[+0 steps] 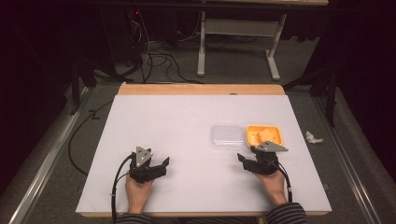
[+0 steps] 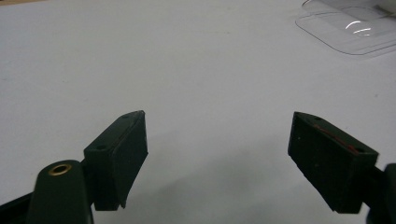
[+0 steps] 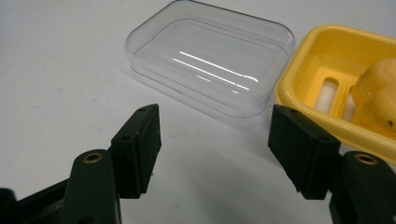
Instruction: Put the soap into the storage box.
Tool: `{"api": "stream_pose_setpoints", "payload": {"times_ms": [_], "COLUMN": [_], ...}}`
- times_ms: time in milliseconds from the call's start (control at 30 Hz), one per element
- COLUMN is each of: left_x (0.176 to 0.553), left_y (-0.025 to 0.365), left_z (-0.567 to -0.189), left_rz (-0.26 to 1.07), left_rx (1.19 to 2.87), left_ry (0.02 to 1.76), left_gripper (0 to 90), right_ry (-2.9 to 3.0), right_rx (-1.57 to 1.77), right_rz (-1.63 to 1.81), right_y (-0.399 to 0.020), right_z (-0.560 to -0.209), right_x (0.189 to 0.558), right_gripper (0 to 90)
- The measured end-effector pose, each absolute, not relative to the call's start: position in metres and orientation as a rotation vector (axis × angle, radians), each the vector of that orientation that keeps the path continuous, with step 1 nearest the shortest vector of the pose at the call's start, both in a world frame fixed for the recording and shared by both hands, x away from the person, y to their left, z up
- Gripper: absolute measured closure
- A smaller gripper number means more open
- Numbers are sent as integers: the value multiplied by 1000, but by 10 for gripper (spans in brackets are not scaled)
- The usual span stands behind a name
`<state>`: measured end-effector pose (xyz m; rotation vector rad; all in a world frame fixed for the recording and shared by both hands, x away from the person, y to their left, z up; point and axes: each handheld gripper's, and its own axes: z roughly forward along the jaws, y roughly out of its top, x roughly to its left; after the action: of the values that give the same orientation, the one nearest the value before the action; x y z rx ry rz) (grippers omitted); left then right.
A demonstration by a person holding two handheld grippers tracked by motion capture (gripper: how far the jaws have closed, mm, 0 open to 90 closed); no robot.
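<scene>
Pretty dim room — the only bright spot is the white-topped bench (image 1: 187, 140) with a wooden edge (image 1: 201, 89) along its far side. Beyond it, grey carpet (image 1: 233, 70) with a tangle of black cables (image 1: 154, 58) and the white legs of another table (image 1: 238, 42). Metal rails (image 1: 46, 158) flank the bench — a crumpled white scrap (image 1: 313, 137) lies on the floor to the right.

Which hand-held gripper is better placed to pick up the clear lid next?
Right. The right hand-held gripper sits just short of the clear lid and the yellow tray, jaws apart with nothing between them. The left hand-held gripper is farther off across the table.
</scene>
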<state>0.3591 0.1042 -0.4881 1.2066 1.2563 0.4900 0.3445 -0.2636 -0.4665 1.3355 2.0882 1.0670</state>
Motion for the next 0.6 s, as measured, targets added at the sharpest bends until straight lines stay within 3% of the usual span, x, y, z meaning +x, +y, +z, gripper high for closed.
{"api": "stream_pose_setpoints", "payload": {"times_ms": [600], "left_x": [359], "left_y": [104], "left_z": [-488], "left_rz": [493], "left_rx": [1201], "left_ry": [1255], "left_gripper": [200], "right_ry": [2105], "right_rx": [1318], "right_rz": [1067], "right_y": [-258], "right_z": [-477], "right_x": [341], "right_gripper": [347]}}
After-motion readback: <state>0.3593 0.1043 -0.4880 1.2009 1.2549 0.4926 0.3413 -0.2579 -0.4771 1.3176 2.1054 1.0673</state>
